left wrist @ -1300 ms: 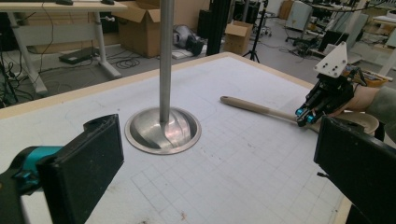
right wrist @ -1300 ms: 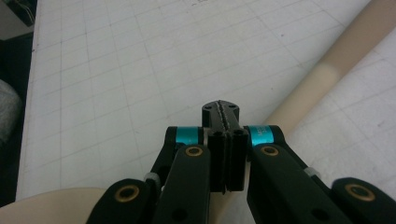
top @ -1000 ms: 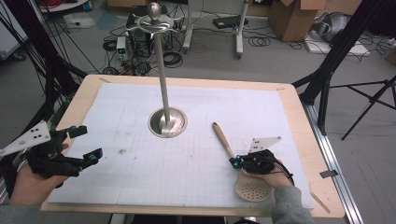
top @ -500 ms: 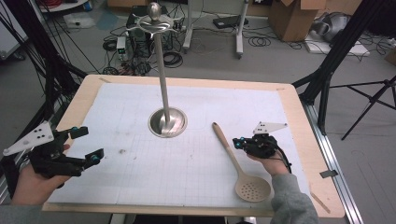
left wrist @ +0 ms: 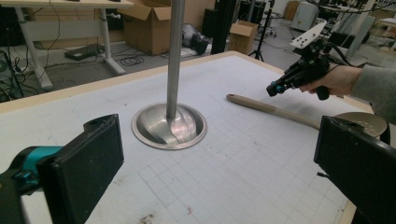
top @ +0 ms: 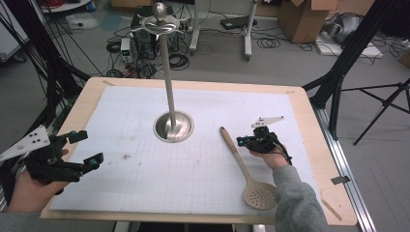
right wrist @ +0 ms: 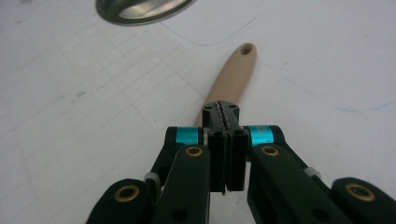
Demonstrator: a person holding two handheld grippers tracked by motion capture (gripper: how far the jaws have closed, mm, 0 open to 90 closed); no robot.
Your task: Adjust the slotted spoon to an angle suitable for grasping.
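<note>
At the left edge of the table in the high view, the left gripper [top: 72,152] rests in the person's left hand [top: 29,188], its two black jaws spread wide with nothing between them; the left gripper view shows the same broad gap, with bare mat between the pads. It sits well apart from everything else on the white gridded mat [top: 145,179] that covers the pale wooden table [top: 309,145].

Toward the middle stands the tall polished metal stand with a round dished base [top: 173,126], upright, its thin pole rising to a knob and curved arms at the top.

Right of the stand lies the light wooden slotted spoon with a round perforated bowl [top: 244,169], flat on the mat. Its handle end, pierced by a small hole, points up towards the stand's base, and its bowl lies near the table's front edge beside the person's grey sleeve [top: 295,203].

Just right of the spoon's handle, the right gripper [top: 241,142] is held in the right hand [top: 271,155], jaws pressed fully together and holding nothing. In the right gripper view the closed tips hang over the handle's middle part, the holed end [right wrist: 246,49] showing beyond them; whether they touch the wood cannot be told.
</note>
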